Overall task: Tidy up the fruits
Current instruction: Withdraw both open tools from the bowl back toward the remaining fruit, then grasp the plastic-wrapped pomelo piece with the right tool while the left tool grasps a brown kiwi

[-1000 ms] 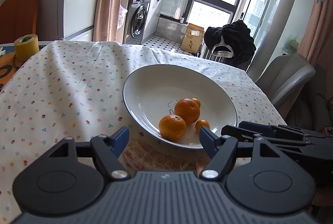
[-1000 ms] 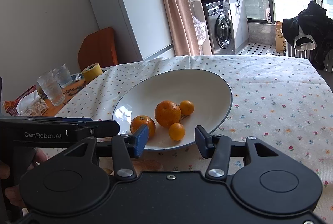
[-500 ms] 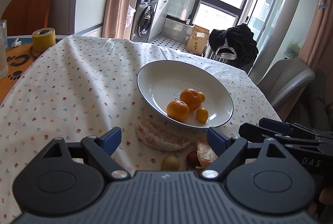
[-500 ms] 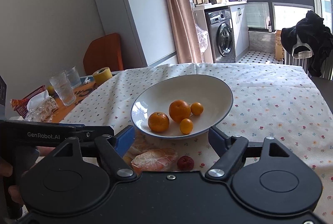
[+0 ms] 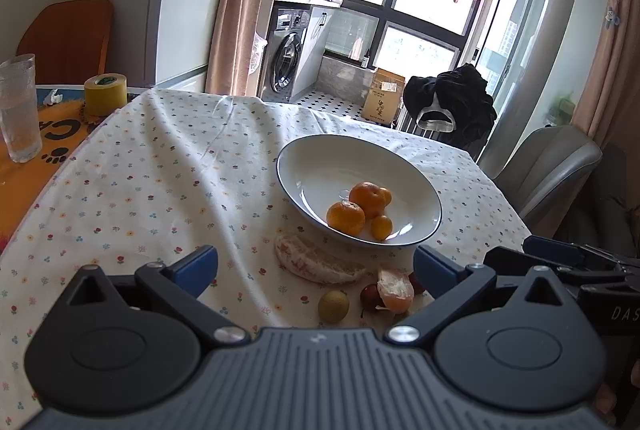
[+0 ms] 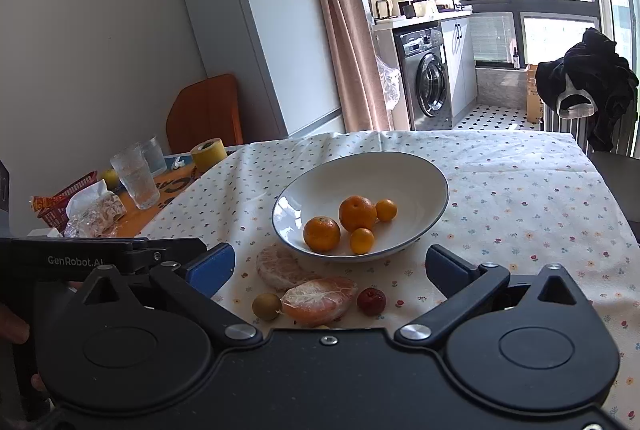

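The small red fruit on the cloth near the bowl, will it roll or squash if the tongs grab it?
The small red fruit looks round, so a nudge would probably roll it. Its skin seems wrinkled, so it may give slightly under pressure. It lies beside the peeled citrus segment, which could block it on that side.

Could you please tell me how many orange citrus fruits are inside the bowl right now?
4, all in the bowl: a large one at the centre, another to its front-left, a small one in front, and a small one to its right. None seem hidden.
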`<state>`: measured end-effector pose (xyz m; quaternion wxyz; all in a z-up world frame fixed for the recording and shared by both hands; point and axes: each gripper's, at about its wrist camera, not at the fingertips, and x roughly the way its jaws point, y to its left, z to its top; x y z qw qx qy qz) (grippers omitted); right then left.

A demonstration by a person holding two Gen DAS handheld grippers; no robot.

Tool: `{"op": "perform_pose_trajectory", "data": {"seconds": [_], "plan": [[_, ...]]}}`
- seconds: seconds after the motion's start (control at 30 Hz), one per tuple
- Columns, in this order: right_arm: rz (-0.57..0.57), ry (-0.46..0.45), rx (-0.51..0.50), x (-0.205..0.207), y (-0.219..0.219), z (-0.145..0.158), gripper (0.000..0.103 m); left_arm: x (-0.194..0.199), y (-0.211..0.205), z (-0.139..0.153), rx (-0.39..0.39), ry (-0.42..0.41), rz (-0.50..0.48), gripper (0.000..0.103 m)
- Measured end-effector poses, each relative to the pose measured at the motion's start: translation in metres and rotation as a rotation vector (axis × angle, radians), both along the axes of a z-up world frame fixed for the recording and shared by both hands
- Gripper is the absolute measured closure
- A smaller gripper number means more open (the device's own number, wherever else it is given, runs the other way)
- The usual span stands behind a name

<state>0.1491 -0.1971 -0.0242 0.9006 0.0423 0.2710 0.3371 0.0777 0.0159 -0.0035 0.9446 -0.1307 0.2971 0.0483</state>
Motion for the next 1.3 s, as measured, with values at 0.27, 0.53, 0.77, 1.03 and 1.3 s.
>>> {"op": "perform_pose_trajectory", "data": {"seconds": [0.27, 0.53, 0.77, 1.03, 1.3], "plan": [[0.000, 0.039, 0.001, -0.006, 0.001, -0.003, 0.000, -0.015, 0.004, 0.001, -0.012, -0.050, 0.009, 0.000], [-0.011, 0.105, 0.002, -0.004, 0.005, -0.013, 0.000, -0.021, 0.010, -0.005, -0.012, -0.065, 0.033, 0.000], [-0.003, 0.194, 0.042, 0.005, 0.008, -0.023, 0.000, -0.019, 0.011, -0.015, 0.030, -0.033, 0.022, 0.000], [-0.016, 0.271, 0.054, 0.014, 0.023, -0.041, 0.009, -0.010, 0.019, -0.034, 0.018, 0.025, 0.029, 0.000], [-0.015, 0.326, 0.058, 0.027, 0.040, -0.055, 0.022, 0.001, 0.033, -0.048, 0.001, 0.050, 0.049, 0.001]]}}
